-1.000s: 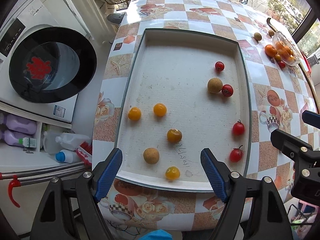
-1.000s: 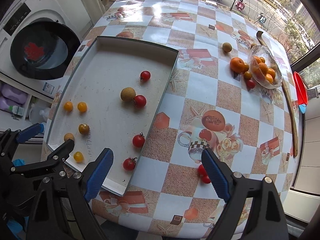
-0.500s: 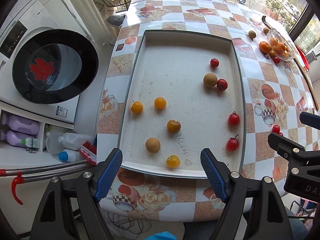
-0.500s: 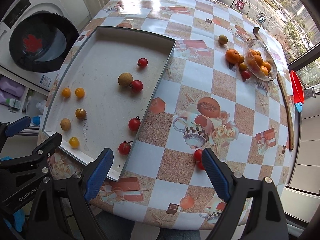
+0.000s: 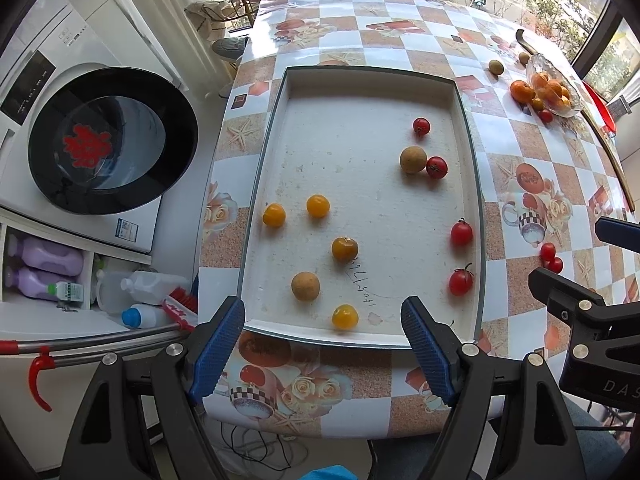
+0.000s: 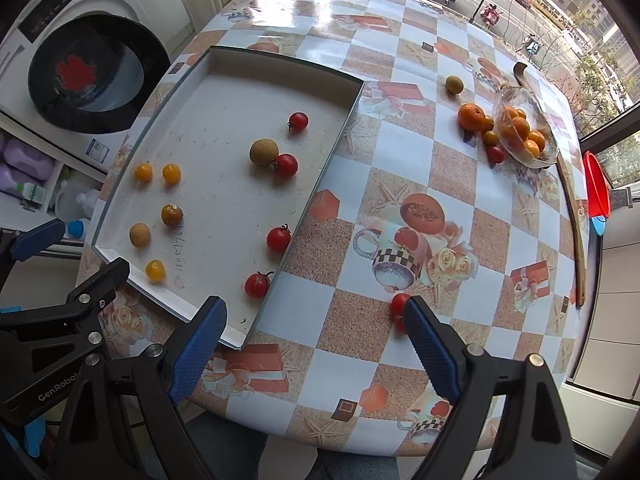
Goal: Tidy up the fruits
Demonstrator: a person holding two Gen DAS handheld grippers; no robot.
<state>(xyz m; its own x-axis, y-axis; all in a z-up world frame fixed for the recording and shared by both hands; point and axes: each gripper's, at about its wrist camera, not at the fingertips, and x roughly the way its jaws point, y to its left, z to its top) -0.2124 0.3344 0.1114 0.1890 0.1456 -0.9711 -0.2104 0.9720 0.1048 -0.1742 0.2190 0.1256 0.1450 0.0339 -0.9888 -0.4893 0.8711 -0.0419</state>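
Both sets of jaws stand apart and empty above the tabletop's (image 6: 400,152) near edge: left gripper (image 5: 323,350) over the tray's (image 5: 360,338) yellow tomato (image 5: 345,317), right gripper (image 6: 316,354) beside two red tomatoes (image 6: 399,304).

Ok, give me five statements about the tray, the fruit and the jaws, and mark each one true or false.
1. The tray holds four red cherry tomatoes. True.
2. Both grippers' jaws are shut on fruit. False: the left gripper and right gripper are open and hold nothing.
3. Two red tomatoes lie on the table outside the tray. True.
4. The glass bowl sits inside the tray. False: it stands on the table, far from the tray.
5. A brown round fruit touches a red tomato. True.
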